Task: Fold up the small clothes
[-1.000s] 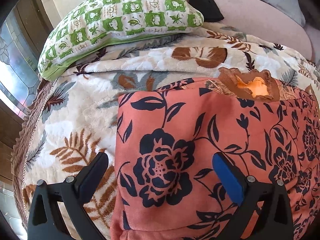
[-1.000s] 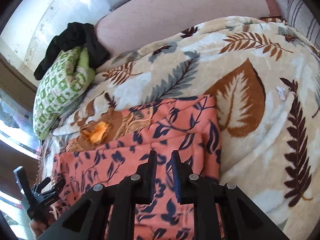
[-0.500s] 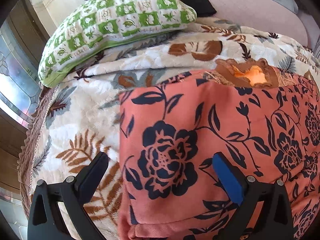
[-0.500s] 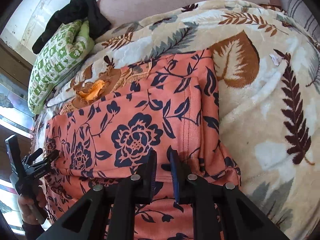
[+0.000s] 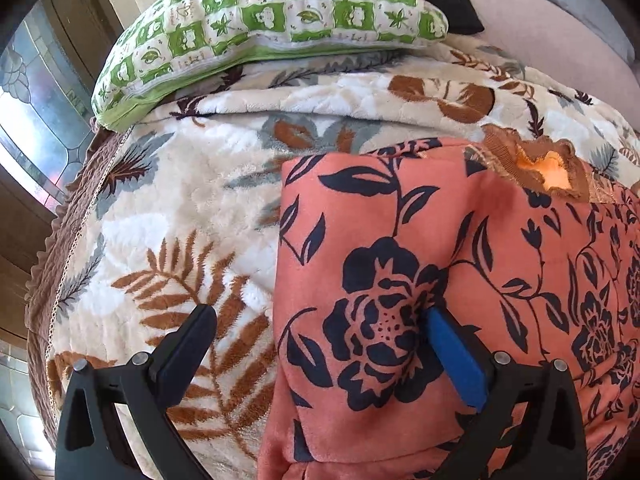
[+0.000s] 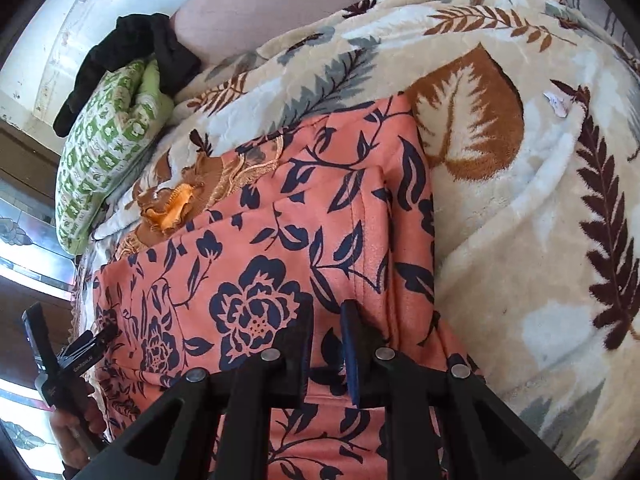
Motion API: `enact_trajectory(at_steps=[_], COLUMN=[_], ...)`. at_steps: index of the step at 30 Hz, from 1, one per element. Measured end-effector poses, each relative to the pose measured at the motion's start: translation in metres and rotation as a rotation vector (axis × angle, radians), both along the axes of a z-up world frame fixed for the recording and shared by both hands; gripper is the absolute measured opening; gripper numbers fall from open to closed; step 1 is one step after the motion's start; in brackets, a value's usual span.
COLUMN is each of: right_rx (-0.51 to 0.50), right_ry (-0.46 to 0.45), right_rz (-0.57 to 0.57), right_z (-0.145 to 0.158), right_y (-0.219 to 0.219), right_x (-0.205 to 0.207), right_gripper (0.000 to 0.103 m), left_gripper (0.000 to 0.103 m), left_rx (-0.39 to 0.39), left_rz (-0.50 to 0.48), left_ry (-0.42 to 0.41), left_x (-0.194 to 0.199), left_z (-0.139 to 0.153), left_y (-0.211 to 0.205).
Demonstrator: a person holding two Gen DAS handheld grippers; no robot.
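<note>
From the left wrist view, the left gripper (image 5: 316, 318) stands spread wide at the bottom of the frame, its black finger (image 5: 188, 344) over the leaf-print blanket (image 5: 168, 216) and its blue-padded finger (image 5: 454, 356) resting on the salmon floral garment (image 5: 400, 232), nothing pinched between them. The garment fills the lower right, its left edge running down the middle of the frame; only here is the green checked pillow (image 5: 272, 12) seen large, across the top. From the right wrist view, the right gripper (image 6: 326, 332) at bottom centre has its fingers drawn nearly together, and a fold of the same garment (image 6: 260, 248) lies in the narrow gap. This view alone shows the garment's far right edge, the black clothing (image 6: 120, 56) at upper left, and the person's hand (image 6: 74, 428) at lower left
</note>
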State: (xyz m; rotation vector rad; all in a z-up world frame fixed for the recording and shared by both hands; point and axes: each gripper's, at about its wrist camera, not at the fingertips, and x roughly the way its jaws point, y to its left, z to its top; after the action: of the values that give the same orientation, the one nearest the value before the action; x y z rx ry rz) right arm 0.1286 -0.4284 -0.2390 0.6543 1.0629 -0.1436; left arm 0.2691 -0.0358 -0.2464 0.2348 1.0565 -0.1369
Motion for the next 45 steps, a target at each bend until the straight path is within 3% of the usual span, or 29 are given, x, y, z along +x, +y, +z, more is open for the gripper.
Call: enact_trajectory(at_steps=[6, 9, 11, 13, 17, 21, 25, 30, 33, 35, 38, 41, 45], right_rx=[0.051, 0.044, 0.028, -0.018, 0.028, 0.055, 0.003, 0.019, 0.042, 0.004, -0.058, -0.105, -0.054], right_ry=[-0.111, -0.142, -0.104, -0.036, -0.065, -0.135, -0.066, -0.096, -0.14, -0.167, -0.092, -0.112, -0.188], right_rz=[0.159, 0.281, 0.356, 0.399, 0.372, 0.39, 0.45, 0.445, 0.423, 0.421, 0.457, 0.468, 0.415], right_z=[0.015, 0.019, 0.011, -0.002, 0.004, 0.015, -0.003, 0.005, 0.008, 0.012, -0.004, 0.005, 0.024], right_y=[0.046, 0.083, 0.105, 0.119, 0.111, 0.111, 0.133, 0.129, 0.125, 0.13, 0.144, 0.149, 0.133], right_x=[0.008, 0.012, 0.016, 0.02, 0.017, 0.015, 0.022, 0.022, 0.018, 0.016, 0.022, 0.017, 0.002], right_gripper=[0.019, 0.019, 0.019, 0.02, 0.02, 0.02, 0.02, 0.02, 0.02, 0.021, 0.024, 0.024, 0.024], left_gripper=[0.103, 0.103, 0.103, 0.103, 0.103, 0.103, 0.103, 0.103, 0.103, 0.103, 0.103, 0.103, 0.103], left_rx=[-0.058, 0.023, 0.109, 0.093, 0.061, 0.023, 0.134, 0.091, 0.083, 0.067, 0.136, 0.136, 0.088], left_rz=[-0.116, -0.185, -0.215, -0.212, -0.21, -0.275, -0.325, -0.299, -0.273, -0.272, -0.283, -0.286, -0.255], left_ry=[-0.054, -0.033, -0.001, -0.011, -0.036, -0.048, -0.056, -0.033, -0.079, -0.102, -0.061, -0.095, -0.132], left_x=[-0.015, -0.022, -0.025, -0.026, -0.026, -0.036, -0.044, -0.038, -0.041, -0.044, -0.049, -0.056, -0.07], left_z=[0.017, 0.005, -0.011, -0.008, 0.001, 0.006, -0.011, -0.007, 0.002, 0.007, -0.009, -0.003, 0.013], left_y=[-0.024, -0.042, -0.051, -0.05, -0.045, -0.055, -0.07, -0.063, -0.06, -0.058, -0.065, -0.061, -0.035])
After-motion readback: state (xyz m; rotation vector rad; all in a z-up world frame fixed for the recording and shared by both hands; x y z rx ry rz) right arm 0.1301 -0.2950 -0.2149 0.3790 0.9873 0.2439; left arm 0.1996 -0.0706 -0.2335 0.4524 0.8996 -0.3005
